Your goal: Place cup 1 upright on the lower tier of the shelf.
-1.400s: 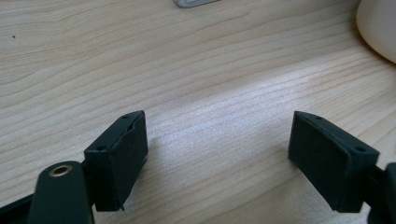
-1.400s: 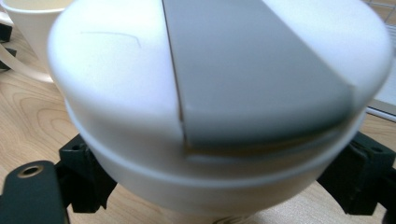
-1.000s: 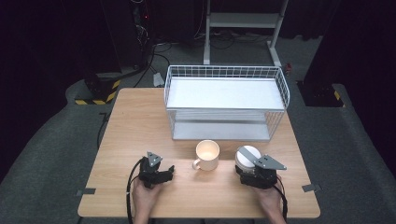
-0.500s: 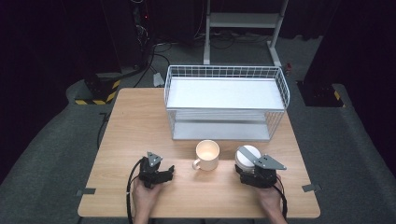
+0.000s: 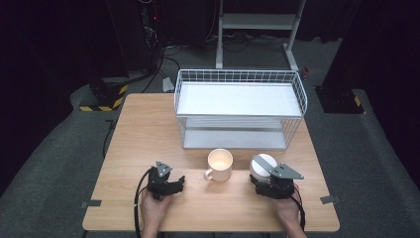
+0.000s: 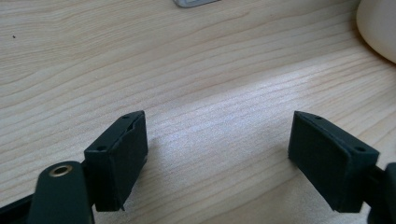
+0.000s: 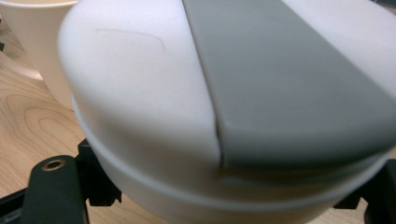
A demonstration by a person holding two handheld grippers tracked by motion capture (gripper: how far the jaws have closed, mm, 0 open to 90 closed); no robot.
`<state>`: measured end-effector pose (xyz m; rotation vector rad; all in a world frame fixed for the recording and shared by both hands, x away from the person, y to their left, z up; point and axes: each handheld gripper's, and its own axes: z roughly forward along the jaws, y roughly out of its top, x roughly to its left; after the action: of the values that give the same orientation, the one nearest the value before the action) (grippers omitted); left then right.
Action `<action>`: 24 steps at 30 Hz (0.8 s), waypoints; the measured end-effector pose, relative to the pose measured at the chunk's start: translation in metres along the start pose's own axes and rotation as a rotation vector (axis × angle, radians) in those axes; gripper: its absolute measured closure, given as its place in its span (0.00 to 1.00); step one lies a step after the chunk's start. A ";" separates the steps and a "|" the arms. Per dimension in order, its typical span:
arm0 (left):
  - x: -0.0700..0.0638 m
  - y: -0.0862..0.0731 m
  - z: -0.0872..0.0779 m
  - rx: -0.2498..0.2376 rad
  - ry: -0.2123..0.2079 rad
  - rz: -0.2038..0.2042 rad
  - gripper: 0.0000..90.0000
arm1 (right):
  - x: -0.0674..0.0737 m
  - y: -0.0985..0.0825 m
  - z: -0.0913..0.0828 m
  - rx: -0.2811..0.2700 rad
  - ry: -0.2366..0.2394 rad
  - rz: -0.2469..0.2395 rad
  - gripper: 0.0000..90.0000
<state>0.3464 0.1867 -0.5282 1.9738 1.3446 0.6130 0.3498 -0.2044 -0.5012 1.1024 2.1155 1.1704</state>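
A white round container (image 5: 262, 164) with a grey band across its top (image 7: 299, 79) stands near the table's front right. My right gripper (image 5: 261, 176) is shut on it, one black jaw on each side of its body (image 7: 154, 154). Just left of it stands a cream mug (image 5: 220, 164), upright, handle to the front left; its wall shows behind the container (image 7: 32, 37). My left gripper (image 5: 179, 182) rests low over the wood at the front left, open, with bare table between its fingers (image 6: 217, 158). The mug's edge (image 6: 379, 28) lies off to its right.
A white wire basket (image 5: 237, 78) with a white floor takes up the back right half of the wooden table (image 5: 143, 134). A grey tag (image 6: 194, 2) lies on the wood ahead of the left gripper. Cables and a metal stand are on the dark floor behind.
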 end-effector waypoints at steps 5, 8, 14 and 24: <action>0.000 0.000 0.000 0.000 0.000 0.000 0.22 | -0.003 0.003 -0.002 -0.007 0.006 0.012 0.21; 0.000 0.000 0.000 0.000 0.000 0.000 0.22 | -0.007 0.005 -0.002 -0.008 0.010 0.018 0.21; 0.000 0.000 0.000 0.000 0.000 0.000 0.22 | -0.014 0.009 -0.001 -0.012 0.016 0.030 0.21; 0.000 0.000 0.000 0.000 0.000 0.000 0.22 | -0.025 0.020 0.002 -0.011 0.017 0.051 0.21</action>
<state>0.3464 0.1867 -0.5282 1.9741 1.3447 0.6130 0.3734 -0.2180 -0.4850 1.1519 2.1029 1.2170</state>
